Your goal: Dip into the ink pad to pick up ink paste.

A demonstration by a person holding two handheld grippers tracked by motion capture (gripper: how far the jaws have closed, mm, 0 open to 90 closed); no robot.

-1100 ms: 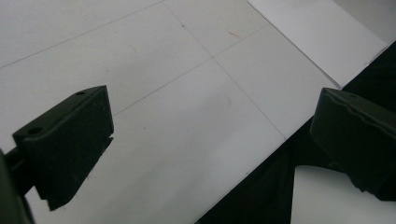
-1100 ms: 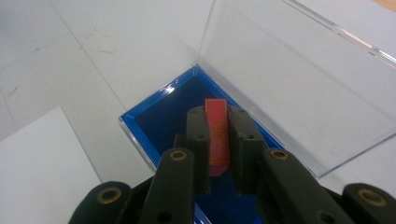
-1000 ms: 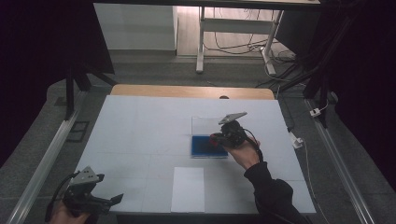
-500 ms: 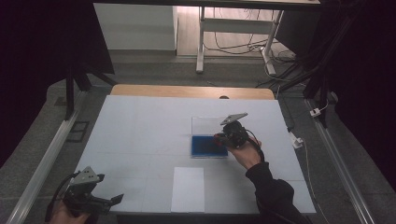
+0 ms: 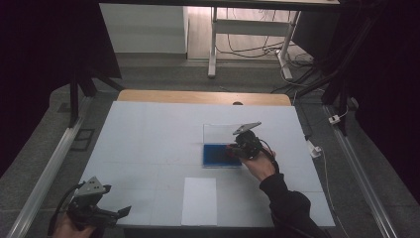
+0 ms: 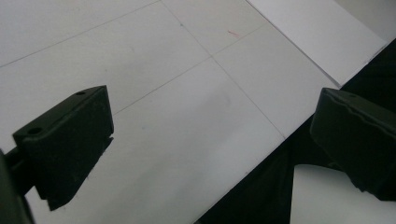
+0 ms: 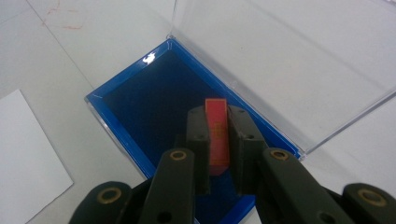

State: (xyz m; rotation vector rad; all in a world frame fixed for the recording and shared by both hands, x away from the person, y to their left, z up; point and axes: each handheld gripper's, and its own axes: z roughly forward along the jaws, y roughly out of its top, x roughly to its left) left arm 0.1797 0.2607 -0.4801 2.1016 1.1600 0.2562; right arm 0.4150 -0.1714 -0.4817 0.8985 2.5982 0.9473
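A blue box [image 5: 218,154] [image 7: 154,107] with a dark inside lies open on the white table, its clear lid [image 5: 220,133] [image 7: 289,56] folded back flat behind it. My right gripper [image 5: 236,148] [image 7: 218,122] hangs over the box's right part, shut on a thin red card [image 7: 216,133] held on edge between the jaws. My left gripper [image 5: 121,212] [image 6: 210,135] rests at the table's front left corner, its jaws wide apart with nothing between them.
A white sheet of paper [image 5: 199,201] [image 7: 25,158] [image 6: 317,32] lies near the table's front edge, in front of the box. The table's front edge [image 6: 261,154] runs just under the left gripper. A wooden strip [image 5: 203,97] borders the far side.
The right gripper with the red card has shifted slightly over the blue box. The left gripper has stayed put.
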